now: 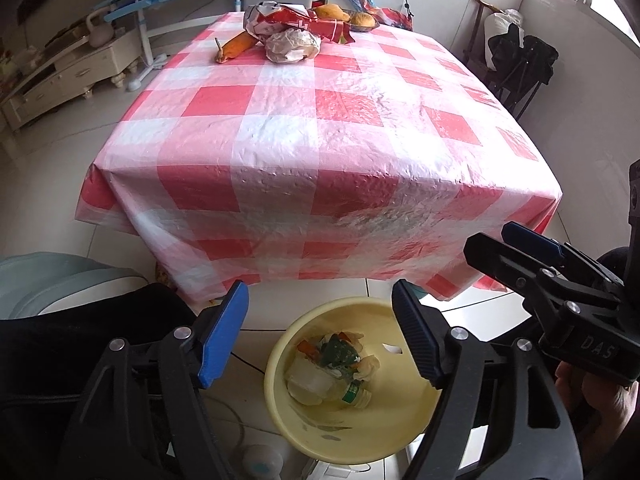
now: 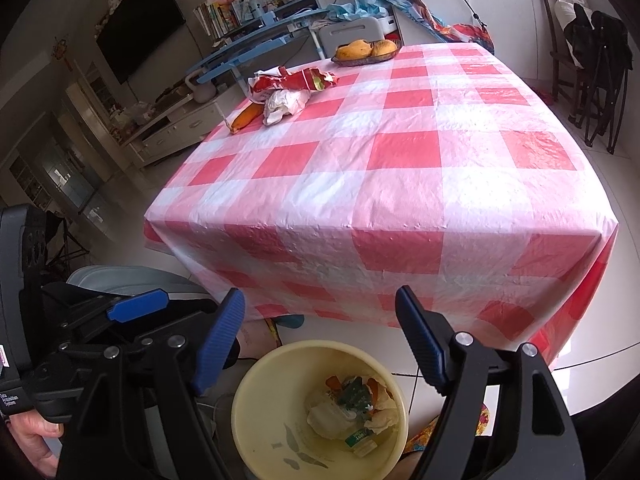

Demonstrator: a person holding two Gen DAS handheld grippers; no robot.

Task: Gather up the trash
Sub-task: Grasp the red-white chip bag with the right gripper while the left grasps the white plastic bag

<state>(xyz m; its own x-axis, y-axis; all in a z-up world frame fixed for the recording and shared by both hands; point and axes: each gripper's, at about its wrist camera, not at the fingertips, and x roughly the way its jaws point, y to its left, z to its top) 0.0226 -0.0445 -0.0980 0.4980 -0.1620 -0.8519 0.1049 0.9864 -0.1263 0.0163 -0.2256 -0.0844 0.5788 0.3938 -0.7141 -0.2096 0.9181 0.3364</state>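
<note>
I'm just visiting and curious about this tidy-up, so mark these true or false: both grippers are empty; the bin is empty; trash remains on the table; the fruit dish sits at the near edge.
1. Both grippers are empty. True: the left gripper and right gripper stand open, holding nothing.
2. The yellow bin is empty. False: it holds a plastic bottle and wrappers.
3. Trash remains on the checked tablecloth. True: a red snack bag and crumpled white paper.
4. The fruit dish sits at the near edge. False: far end.

A red-and-white checked tablecloth [image 1: 320, 128] was seen; the bin [image 1: 400, 420] was pale yellow, the gripper pads [image 1: 222, 336] blue.
</note>
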